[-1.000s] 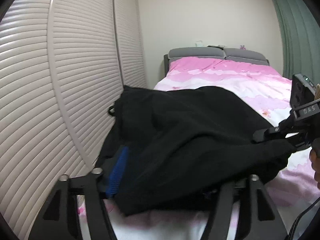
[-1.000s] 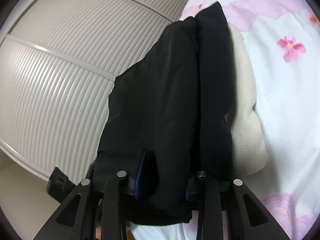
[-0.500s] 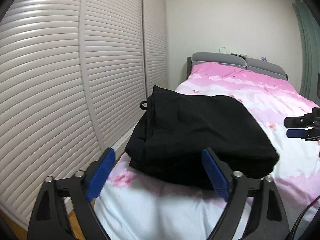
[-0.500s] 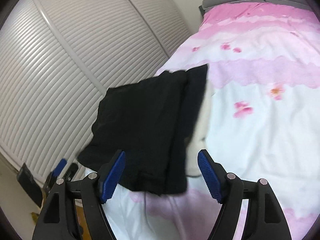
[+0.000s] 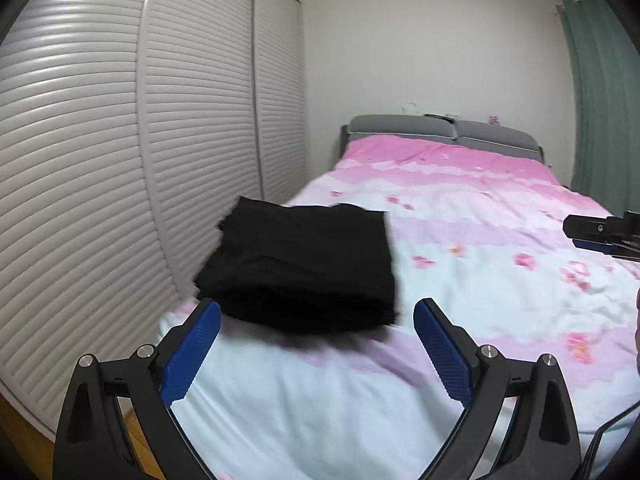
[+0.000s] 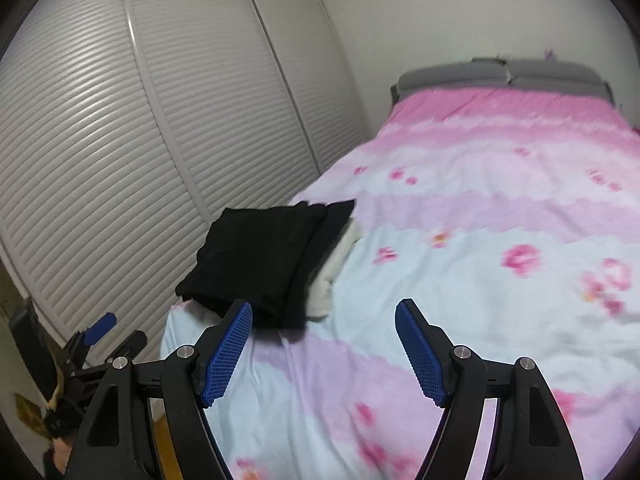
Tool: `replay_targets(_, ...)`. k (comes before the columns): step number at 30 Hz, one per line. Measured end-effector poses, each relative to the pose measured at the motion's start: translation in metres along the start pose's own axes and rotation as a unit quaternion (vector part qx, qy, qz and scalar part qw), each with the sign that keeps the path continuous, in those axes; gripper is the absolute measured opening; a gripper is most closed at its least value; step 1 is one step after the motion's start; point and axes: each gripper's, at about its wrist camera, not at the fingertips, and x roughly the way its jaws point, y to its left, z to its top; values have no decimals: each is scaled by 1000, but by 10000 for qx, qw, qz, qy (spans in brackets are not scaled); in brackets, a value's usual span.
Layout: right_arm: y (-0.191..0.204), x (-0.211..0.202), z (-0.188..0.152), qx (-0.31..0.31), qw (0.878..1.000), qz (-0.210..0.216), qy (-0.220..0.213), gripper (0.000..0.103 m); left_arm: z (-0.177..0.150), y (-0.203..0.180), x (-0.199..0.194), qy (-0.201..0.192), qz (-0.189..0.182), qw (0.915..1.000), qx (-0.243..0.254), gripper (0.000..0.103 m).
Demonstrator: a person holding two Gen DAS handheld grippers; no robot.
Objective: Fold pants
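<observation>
While both our tools hang spread wide with nothing between the blue pads, the black pants (image 5: 304, 268) lie as a folded stack at the near left corner of the bed (image 5: 460, 240), beside the louvred wardrobe doors (image 5: 100, 168). From the left gripper (image 5: 316, 354) the stack sits just ahead and slightly left — from the right gripper (image 6: 324, 350) it lies further left, so the left is nearer. We judge the folding done; the stack's long side runs toward the headboard (image 6: 504, 74), with a cream garment (image 6: 334, 270) peeking out along its right edge.
</observation>
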Motion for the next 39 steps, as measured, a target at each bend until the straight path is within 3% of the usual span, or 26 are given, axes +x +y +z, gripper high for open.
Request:
replay_targets(6, -27, -122, -30, -82, 9977, -536, -399, 74, -4, -72, -53, 162, -461, 9987, -152, 99)
replay_targets(12, -60, -235, -66, -35, 9881, -1338, -760, 79, -6, -159, -102, 167, -966, 9950, 213, 102)
replay_targets(18, -85, -316, -91, -96, 9753, -2021, -890, 79, -15, -229, -136, 246, -1391, 9893, 370, 102)
replay_targets(27, -116, -385, -121, 197, 9574, -2740, -890, 79, -37, -277, -171, 377, -1425, 9881, 440, 102)
replay_targets(39, -125, -401, -134, 207, 9507, -3000, -761, 79, -50, -275, -190, 500, -1254, 9898, 465, 103)
